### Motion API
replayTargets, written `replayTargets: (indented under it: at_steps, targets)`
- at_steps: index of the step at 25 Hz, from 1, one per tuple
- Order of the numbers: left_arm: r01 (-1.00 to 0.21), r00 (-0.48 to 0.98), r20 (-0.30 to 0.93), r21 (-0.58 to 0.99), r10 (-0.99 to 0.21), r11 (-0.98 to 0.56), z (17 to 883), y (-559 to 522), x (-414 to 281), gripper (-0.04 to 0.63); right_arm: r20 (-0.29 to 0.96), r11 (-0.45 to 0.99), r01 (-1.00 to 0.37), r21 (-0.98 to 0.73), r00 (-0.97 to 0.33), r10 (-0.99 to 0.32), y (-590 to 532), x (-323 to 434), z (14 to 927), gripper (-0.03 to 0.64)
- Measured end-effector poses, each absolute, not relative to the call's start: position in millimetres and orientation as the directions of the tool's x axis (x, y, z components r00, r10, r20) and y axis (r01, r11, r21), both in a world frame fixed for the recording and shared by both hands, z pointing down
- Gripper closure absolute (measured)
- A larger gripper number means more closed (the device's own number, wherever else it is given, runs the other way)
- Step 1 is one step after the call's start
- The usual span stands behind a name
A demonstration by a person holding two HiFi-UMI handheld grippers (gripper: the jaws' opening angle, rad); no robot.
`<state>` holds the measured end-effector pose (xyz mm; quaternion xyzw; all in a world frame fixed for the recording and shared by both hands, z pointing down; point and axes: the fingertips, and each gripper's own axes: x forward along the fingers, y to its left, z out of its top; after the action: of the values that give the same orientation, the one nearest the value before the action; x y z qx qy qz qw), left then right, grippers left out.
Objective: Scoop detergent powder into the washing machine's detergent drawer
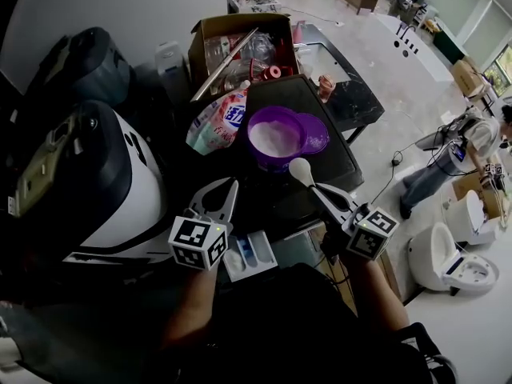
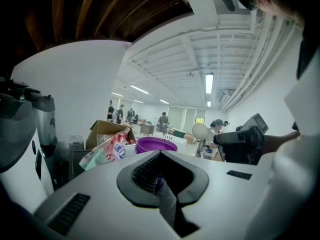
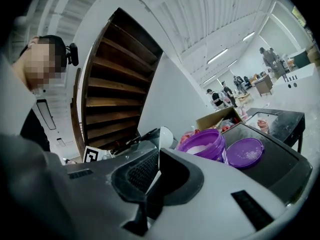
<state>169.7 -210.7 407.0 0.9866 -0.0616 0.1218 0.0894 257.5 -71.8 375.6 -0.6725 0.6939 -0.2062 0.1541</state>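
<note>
Blue print on the white-and-pink pouch point(image 1: 214, 120) is unreadable. The right hand-held gripper point(image 1: 322, 194) clamps the white plastic spoon point(image 1: 302, 170), its bowl pointing away, just beside the purple powder tub point(image 1: 272, 163). The left hand-held gripper point(image 1: 218, 197) gapes empty.

Purple powder tub point(image 1: 268, 160) open; white scoop point(image 1: 301, 170) nr it; drawer point(image 1: 250, 254) pulled out

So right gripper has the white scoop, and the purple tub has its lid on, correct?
Not quite. The right gripper does hold the white scoop, but the purple tub is open; its lid lies beside it, per the head view.
</note>
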Motion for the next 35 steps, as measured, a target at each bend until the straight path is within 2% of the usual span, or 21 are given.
replayTargets:
  at_steps: [5, 15, 35]
  targets:
    - [-0.154, 0.965, 0.239, 0.169, -0.111, -0.974, 406, -223, 171, 0.588, 0.088, 0.03, -0.886, -0.463, -0.08, -0.993, -90, 259, 372, 0.595]
    - [-0.241, 0.946, 0.264, 0.18, -0.189, -0.954, 412, -233, 185, 0.588, 0.108, 0.073, -0.903, -0.424, -0.13, -0.986, -114, 307, 376, 0.595]
    - [-0.263, 0.939, 0.276, 0.196, -0.204, -0.945, 422, -227, 182, 0.588, 0.318, 0.157, -0.971, -0.178, -0.208, -0.925, -152, 330, 386, 0.595]
